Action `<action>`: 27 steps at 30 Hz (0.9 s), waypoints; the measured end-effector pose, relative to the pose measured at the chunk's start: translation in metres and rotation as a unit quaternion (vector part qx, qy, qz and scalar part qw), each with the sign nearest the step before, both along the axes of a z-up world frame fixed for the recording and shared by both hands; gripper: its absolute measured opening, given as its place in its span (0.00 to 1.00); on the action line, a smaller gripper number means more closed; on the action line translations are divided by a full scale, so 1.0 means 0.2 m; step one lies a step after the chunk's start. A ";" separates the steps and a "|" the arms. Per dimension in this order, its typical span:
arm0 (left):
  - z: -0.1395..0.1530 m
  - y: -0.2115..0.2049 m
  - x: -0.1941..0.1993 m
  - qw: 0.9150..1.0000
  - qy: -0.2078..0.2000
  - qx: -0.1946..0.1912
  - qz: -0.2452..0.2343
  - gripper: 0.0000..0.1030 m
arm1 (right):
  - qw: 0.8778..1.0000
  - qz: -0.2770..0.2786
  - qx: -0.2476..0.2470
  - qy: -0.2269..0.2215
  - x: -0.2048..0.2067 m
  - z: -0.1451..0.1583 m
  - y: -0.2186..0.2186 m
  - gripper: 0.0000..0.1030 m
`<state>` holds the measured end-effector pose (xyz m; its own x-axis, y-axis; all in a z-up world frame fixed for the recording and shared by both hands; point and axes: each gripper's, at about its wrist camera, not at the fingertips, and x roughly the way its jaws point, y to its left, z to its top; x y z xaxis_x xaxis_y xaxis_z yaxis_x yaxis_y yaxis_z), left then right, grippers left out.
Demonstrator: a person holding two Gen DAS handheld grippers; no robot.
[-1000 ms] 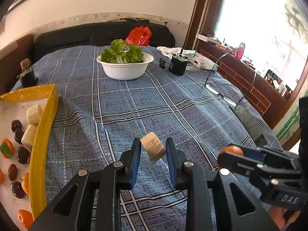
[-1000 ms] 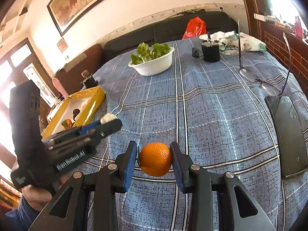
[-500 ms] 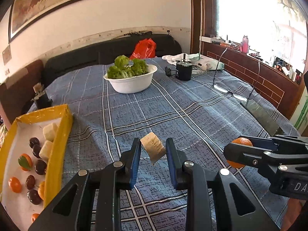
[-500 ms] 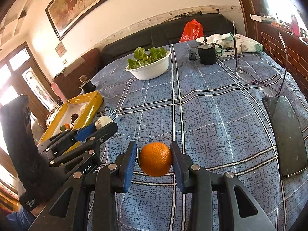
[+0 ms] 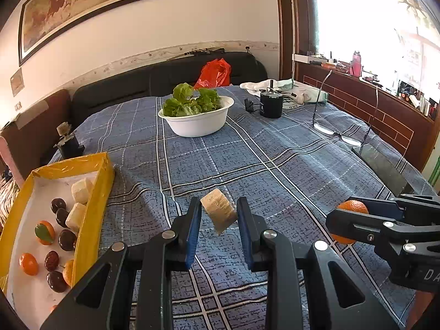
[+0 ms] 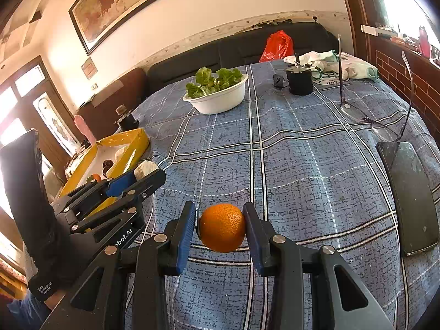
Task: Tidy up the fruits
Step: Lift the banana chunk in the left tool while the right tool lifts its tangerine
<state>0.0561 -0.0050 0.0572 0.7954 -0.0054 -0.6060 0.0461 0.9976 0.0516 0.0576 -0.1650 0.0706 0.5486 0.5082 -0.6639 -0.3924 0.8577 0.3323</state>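
Observation:
My left gripper (image 5: 218,214) is shut on a pale peeled fruit chunk (image 5: 219,210) held above the blue checked tablecloth. The right gripper (image 6: 220,227) is shut on an orange (image 6: 222,227), also held off the cloth. In the left wrist view the right gripper (image 5: 347,221) with its orange (image 5: 353,208) hangs at the right. In the right wrist view the left gripper (image 6: 148,174) and its chunk (image 6: 145,169) sit at the left, near the yellow tray (image 6: 129,159). The yellow tray (image 5: 96,214) holds several oranges, dark round fruits and pale chunks.
A white bowl of lettuce (image 5: 196,117) stands mid-table toward the back. Behind it are a red bag (image 5: 216,73), a black round device (image 5: 271,104) and a white cloth (image 5: 288,89). Glasses (image 5: 335,132) and a dark phone (image 6: 412,198) lie at the right.
The left wrist view has tilted upward and rolled, showing more wall and picture, with the tray shifted rightward in view. Both grips are unchanged; the right gripper has stayed still.

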 end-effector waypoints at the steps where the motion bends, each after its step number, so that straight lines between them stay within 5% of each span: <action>1: 0.00 0.00 0.00 1.000 0.000 0.000 0.000 0.25 | 1.000 0.001 0.000 0.000 0.00 0.00 0.00 0.38; 27: 0.06 0.08 -0.05 0.999 -0.029 -0.007 0.035 0.25 | 0.999 0.017 -0.002 -0.031 -0.06 0.03 0.04 0.38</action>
